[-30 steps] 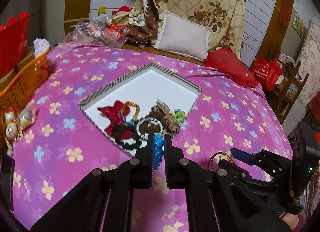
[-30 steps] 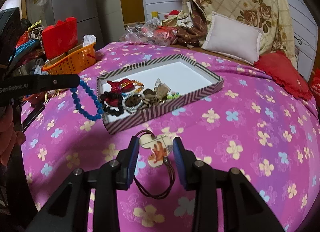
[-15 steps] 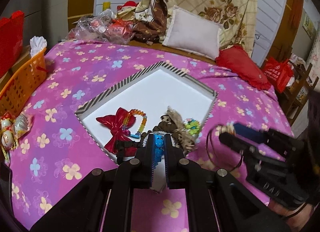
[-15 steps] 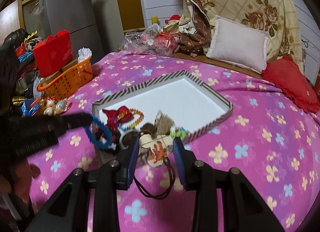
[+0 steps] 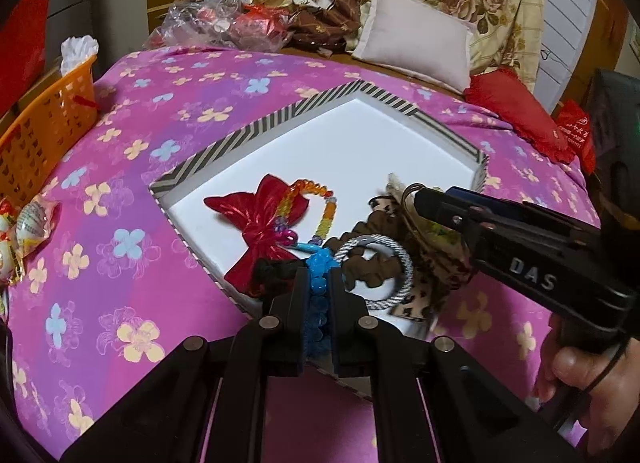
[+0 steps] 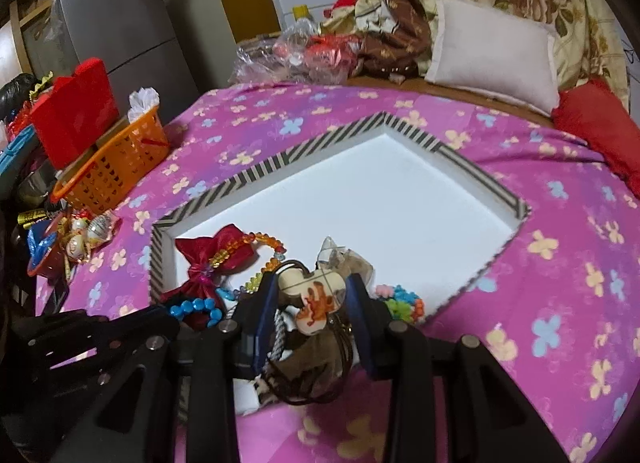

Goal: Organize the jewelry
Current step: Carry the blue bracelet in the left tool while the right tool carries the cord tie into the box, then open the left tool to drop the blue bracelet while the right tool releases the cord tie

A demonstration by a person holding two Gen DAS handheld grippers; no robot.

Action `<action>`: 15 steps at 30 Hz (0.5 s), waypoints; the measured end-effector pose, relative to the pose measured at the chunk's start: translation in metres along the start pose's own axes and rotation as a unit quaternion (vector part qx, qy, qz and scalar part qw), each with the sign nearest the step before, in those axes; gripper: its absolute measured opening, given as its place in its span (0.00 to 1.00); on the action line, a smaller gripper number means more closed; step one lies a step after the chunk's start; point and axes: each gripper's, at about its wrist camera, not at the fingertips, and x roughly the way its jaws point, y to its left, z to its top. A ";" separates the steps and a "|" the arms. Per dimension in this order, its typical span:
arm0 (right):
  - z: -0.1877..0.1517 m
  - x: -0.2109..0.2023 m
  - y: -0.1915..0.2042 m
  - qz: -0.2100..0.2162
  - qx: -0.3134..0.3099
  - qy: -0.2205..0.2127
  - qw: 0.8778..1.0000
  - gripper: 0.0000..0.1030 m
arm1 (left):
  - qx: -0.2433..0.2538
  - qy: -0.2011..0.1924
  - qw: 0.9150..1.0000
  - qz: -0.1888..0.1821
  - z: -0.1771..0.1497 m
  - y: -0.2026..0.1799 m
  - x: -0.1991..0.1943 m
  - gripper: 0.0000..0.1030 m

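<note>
A striped-rim white tray point(image 5: 256, 129) point(image 6: 276, 163) lies on the pink flowered cloth. It holds a red bow point(image 5: 264, 219) point(image 6: 212, 259), an orange bead bracelet point(image 5: 326, 207), a silver ring point(image 5: 404, 263) and brown scrunchies. My left gripper point(image 5: 319, 283) is shut on a blue bead bracelet point(image 5: 319, 263) point(image 6: 196, 307) over the tray's near corner. My right gripper point(image 6: 314, 295) is shut on a cream pendant with a brown cord point(image 6: 316, 295) above the tray's near pile; it shows in the left wrist view point(image 5: 428, 199).
An orange basket point(image 5: 44, 131) point(image 6: 112, 167) stands left of the tray, with wrapped trinkets point(image 6: 84, 235) beside it. A white pillow point(image 5: 416, 43), red cushion point(image 5: 516, 111) and plastic bags point(image 5: 224, 23) lie at the back.
Both grippers have moved forward from the cloth to above the tray's near corner, each still holding its piece. The pendant was lifted off the cloth.
</note>
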 end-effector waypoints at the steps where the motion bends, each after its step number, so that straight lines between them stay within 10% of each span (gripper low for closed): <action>1: 0.000 0.005 0.000 0.000 0.002 0.002 1.000 0.34 | -0.001 0.002 1.000 0.001 -0.001 0.001 0.003 0.00; 15: -0.007 0.037 -0.002 -0.017 0.003 0.031 0.999 0.38 | -0.017 0.019 0.999 0.023 -0.007 0.006 0.021 0.00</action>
